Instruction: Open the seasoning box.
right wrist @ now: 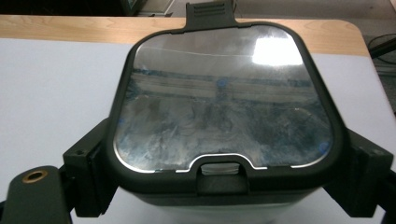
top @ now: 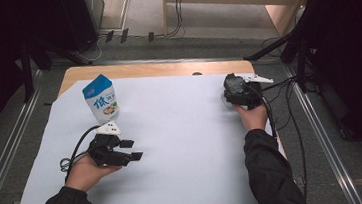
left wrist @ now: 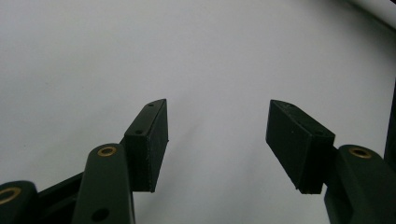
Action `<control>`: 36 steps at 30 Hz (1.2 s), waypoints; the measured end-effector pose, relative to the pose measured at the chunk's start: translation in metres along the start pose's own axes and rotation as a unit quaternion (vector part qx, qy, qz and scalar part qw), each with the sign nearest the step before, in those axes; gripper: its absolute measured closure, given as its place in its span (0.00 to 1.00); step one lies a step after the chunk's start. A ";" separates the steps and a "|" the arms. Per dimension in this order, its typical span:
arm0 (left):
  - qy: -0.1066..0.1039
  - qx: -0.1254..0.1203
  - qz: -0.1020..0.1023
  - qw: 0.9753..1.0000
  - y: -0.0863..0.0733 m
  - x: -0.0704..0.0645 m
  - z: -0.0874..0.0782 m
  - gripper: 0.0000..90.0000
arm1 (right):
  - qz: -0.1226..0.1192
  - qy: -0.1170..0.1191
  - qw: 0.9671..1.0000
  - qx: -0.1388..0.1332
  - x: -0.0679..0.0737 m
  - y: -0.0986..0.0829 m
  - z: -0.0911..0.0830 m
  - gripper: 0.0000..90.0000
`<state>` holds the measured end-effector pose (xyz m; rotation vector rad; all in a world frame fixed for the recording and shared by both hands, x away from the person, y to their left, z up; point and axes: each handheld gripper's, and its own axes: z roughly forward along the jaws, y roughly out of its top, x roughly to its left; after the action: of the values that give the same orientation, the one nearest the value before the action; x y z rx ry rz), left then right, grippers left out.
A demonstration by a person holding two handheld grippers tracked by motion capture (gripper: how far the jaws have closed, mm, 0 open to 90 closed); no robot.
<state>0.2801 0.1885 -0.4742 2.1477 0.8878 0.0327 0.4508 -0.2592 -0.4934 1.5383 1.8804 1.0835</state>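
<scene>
clamping a lidded container [right wrist: 224,116], the right hand-held gripper [top: 241,92] hides its sides; left hand-held gripper [top: 129,150] gapes empty.

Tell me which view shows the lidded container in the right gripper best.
The right gripper view: the container sits close up between the fingers, its shiny lid and latch plain. The high view shows it small and dark in the right gripper. The left gripper view looks at white sheet.

— How is the left gripper [top: 132,150] set?
— Low in the hand, jaws spread wide, nothing between.
— The right gripper [top: 233,93]?
— Reached forward, jaws clamped against something's two sides.
</scene>
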 end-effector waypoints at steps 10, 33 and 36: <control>0.001 0.000 0.002 1.000 0.000 -0.001 0.000 0.45 | 0.007 0.002 1.000 0.000 -0.002 -0.003 0.011 0.13; -0.002 -0.006 -0.004 1.000 0.000 0.001 -0.002 0.45 | -0.021 -0.002 1.000 -0.011 0.009 0.002 0.000 0.18; -0.002 -0.008 -0.003 1.000 0.001 0.002 -0.002 0.45 | -0.016 0.006 1.000 -0.017 0.011 0.005 -0.006 0.18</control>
<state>0.2816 0.1905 -0.4728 2.1302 0.8901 0.0326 0.4461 -0.2501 -0.4851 1.4806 1.8794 1.1071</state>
